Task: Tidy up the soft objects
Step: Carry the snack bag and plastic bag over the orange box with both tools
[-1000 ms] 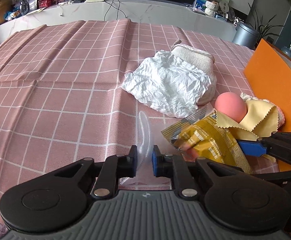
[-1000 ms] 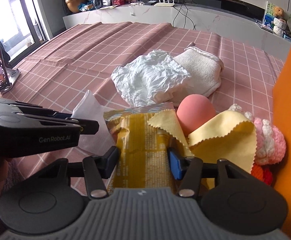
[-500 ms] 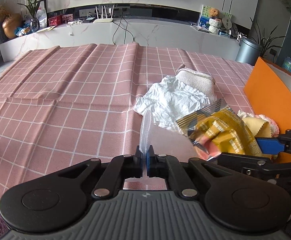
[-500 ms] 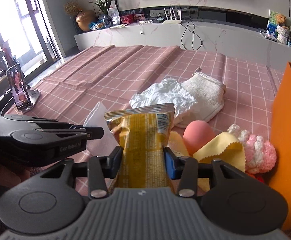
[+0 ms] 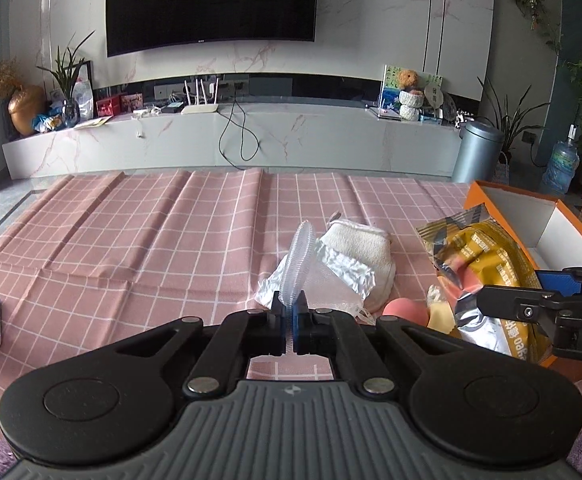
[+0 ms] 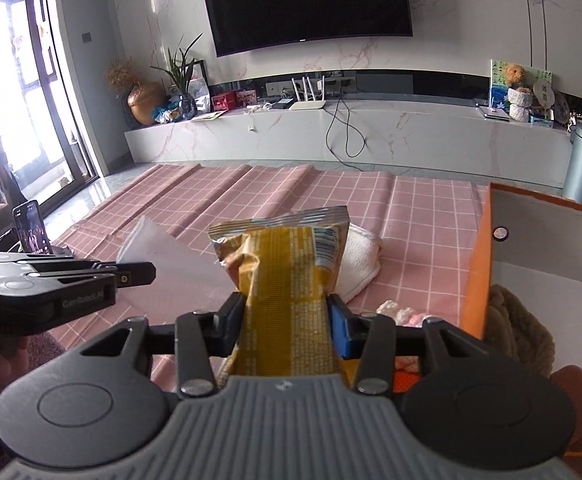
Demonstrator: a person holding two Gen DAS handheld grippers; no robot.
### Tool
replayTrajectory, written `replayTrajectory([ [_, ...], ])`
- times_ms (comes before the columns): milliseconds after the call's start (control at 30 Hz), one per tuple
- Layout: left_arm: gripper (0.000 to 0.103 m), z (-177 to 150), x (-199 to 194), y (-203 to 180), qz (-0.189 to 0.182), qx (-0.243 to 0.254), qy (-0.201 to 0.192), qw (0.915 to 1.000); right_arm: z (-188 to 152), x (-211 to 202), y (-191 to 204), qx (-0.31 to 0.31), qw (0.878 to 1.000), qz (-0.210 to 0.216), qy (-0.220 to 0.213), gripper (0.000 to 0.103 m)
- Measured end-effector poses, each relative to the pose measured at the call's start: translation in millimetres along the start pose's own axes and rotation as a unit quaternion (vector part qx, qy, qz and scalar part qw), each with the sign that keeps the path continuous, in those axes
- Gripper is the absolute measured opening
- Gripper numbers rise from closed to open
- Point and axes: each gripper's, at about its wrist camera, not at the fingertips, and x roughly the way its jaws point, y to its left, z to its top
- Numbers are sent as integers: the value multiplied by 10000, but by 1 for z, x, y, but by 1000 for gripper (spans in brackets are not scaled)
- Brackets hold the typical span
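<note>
A: Now that both loads are off the cloth, note it: yellow snack packet [image 6: 291, 280] clamped between the right gripper [image 6: 287, 320] pads, lifted from beside the pink ball [image 5: 405, 310].

B: And the clear plastic bag [image 5: 297, 260]?

A: Pinched in the left gripper [image 5: 289, 322], jaws closed flat on it, also raised. A second ago they were only just closing.

B: Meaning?

A: Likely both go to the orange box [image 6: 539, 248], just right of the right gripper. White towel [image 5: 361, 240] remains ahead on the tablecloth [image 5: 131, 240].

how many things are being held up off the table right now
2: a clear plastic bag pinched in the left gripper, and a yellow snack packet between the right gripper fingers, beside the orange box.
</note>
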Motion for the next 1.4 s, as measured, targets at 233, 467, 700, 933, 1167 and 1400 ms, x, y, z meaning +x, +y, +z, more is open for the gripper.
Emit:
replayTrajectory([
  [233,2,21,-25,-24,-133,255,-446,9986,5,-38,-21,156,9989,-253,-367,45],
  [467,2,42,-34,-59,-400,567,-814,9943,11,-75,-50,285,9955,-577,-702,45],
  [700,2,60,-31,-96,-850,835,-1047,9873,17,-97,-87,361,9918,-938,-783,45],
  [933,2,82,-16,-143,-1599,1016,-1131,9754,25,-103,-143,822,9881,-1174,-553,45],
  [1167,2,88,25,-193,-1999,1302,-754,9682,26,-83,-191,1060,9822,-1548,-79,45],
  [1400,2,78,75,-224,-1949,1557,-206,9682,21,-27,-227,592,9772,-1926,672,45],
])
